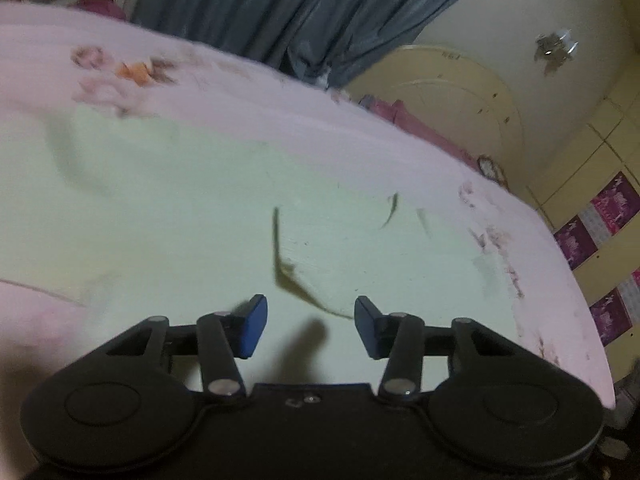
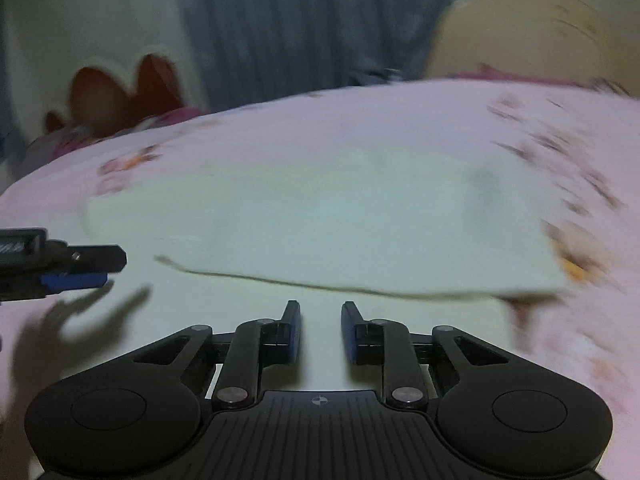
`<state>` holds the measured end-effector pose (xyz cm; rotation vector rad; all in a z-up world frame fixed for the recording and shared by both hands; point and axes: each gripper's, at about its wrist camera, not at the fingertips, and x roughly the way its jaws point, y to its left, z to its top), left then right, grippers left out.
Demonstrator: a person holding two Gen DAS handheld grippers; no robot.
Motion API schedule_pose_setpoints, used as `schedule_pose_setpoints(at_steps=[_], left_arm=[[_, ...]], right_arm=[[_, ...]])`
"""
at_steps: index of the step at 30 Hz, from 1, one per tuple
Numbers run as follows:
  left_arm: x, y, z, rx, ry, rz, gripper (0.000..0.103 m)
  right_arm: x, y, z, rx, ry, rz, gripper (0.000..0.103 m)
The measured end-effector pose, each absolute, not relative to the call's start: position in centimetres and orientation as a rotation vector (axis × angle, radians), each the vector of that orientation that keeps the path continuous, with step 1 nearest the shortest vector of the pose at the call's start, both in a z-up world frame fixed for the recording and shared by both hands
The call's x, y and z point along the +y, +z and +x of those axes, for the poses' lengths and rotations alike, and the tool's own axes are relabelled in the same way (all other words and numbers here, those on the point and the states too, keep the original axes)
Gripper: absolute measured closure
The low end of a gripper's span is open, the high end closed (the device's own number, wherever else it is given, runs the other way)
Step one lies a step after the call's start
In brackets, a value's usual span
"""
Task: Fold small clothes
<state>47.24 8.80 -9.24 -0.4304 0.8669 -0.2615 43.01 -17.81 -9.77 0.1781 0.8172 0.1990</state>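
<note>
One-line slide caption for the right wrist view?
Open right hand-held gripper above pale green cloth garment on pink floral bedsheet.

My left gripper (image 1: 310,326) hangs over the pale green garment (image 1: 192,200) with its blue pads wide apart, gripping nothing. A folded flap edge lies just ahead. The cloth sits on a pink floral bedsheet (image 1: 280,100), with a grey curtain (image 1: 280,4) far behind.

1. My left hand-held gripper (image 1: 310,326): matte black body, two round caps at the sides, silver pivot screws, blue pads (image 1: 254,326) on black linkage fingers.
2. My right hand-held gripper (image 2: 320,334): same black build, ribbed centre plate with a small crosshair mark, silver screws, blue pads (image 2: 295,338).
</note>
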Motion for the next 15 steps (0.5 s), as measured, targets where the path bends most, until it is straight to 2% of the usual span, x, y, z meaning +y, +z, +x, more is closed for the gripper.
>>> schedule_pose_setpoints(at_steps=[3, 4, 5, 6, 7, 15], left_arm=[[7.7, -10.3, 48.5, 0.880, -0.261, -0.446, 0.065], [7.3, -10.4, 48.8, 0.879, -0.261, -0.441, 0.072], [6.9, -10.5, 49.1, 0.879, -0.260, -0.430, 0.086], [6.5, -10.5, 49.4, 0.884, -0.255, -0.420, 0.096], [6.4, -10.5, 49.6, 0.886, -0.251, -0.415, 0.100], [9.2, -6.6, 47.6, 0.766, -0.221, -0.372, 0.100]], right_arm=[[-21.4, -9.9, 43.2, 0.830, 0.145, 0.238, 0.079], [-22.4, -9.9, 43.2, 0.830, 0.137, 0.253, 0.079], [-23.1, -9.9, 43.3, 0.831, 0.132, 0.266, 0.079], [-23.7, -10.0, 43.5, 0.832, 0.131, 0.278, 0.079], [-24.0, -10.1, 43.8, 0.834, 0.130, 0.289, 0.079], [-25.4, -10.2, 44.7, 0.840, 0.145, 0.315, 0.079]])
